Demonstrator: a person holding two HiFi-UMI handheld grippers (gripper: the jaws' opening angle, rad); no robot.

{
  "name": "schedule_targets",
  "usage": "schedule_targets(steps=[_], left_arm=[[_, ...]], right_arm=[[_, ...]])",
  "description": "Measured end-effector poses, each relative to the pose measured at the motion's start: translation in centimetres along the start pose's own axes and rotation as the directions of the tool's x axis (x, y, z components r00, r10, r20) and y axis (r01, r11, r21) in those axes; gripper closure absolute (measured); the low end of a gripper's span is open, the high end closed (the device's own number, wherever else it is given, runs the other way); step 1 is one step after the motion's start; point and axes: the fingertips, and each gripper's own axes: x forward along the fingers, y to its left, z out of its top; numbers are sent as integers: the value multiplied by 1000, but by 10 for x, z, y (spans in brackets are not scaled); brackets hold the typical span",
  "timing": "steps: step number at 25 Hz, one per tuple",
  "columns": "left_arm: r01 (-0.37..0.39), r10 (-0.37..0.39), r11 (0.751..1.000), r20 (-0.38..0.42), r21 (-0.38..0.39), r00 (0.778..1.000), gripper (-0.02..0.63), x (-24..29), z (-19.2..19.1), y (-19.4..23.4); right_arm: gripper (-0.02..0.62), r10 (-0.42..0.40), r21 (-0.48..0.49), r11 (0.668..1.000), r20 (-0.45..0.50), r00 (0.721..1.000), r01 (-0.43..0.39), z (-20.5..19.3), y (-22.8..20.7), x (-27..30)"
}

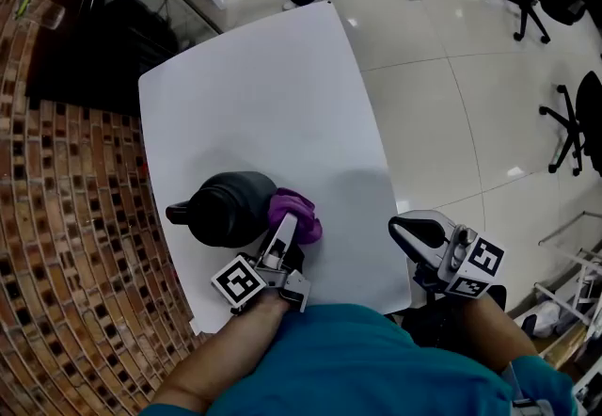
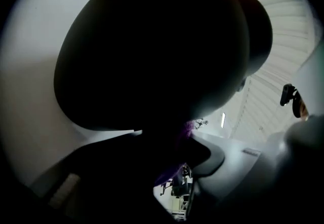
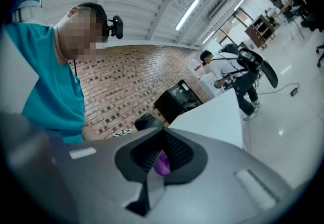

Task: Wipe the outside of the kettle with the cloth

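Now my left gripper [image 1: 285, 235] pinches the purple cloth [image 1: 299, 211] against the black kettle [image 1: 230, 207], which stands near the white counter's [image 1: 263, 85] front edge. My right gripper [image 1: 411, 233] hangs closed and empty beside the counter.

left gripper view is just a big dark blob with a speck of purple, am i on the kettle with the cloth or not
Observer: Yes. The head view shows the left gripper shut on the purple cloth and pressing it against the black kettle.
Operator: which side of it
Observer: Its right side as the head view shows it. The stub that sticks out of the kettle points the other way, toward the left edge of the white table.
Operator: is the right gripper steadying it
Observer: No. The right gripper hangs by the table's near right corner, well apart from the kettle.
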Motion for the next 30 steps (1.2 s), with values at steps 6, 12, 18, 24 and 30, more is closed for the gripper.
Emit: schedule_targets(steps=[6, 12, 18, 24, 30], left_arm=[[-48, 50, 996, -21, 79, 999, 446, 10, -1, 35], [-3, 1, 1000, -79, -27, 997, 448, -5, -20, 9], [-7, 26, 991, -132, 137, 991, 448, -89, 2, -14], [22, 21, 974, -187, 226, 982, 448, -72, 3, 22], [7, 44, 977, -234, 214, 971, 448, -61, 1, 67]], right_arm=[[592, 7, -16, 1000, -18, 1000, -8, -2, 5, 0], [591, 15, -40, 999, -13, 1000, -15, 6, 19, -3], [592, 39, -62, 997, -7, 999, -39, 9, 40, 11], [592, 59, -98, 993, -50, 997, -64, -6, 65, 27], [591, 32, -128, 991, -76, 997, -42, -18, 85, 38]])
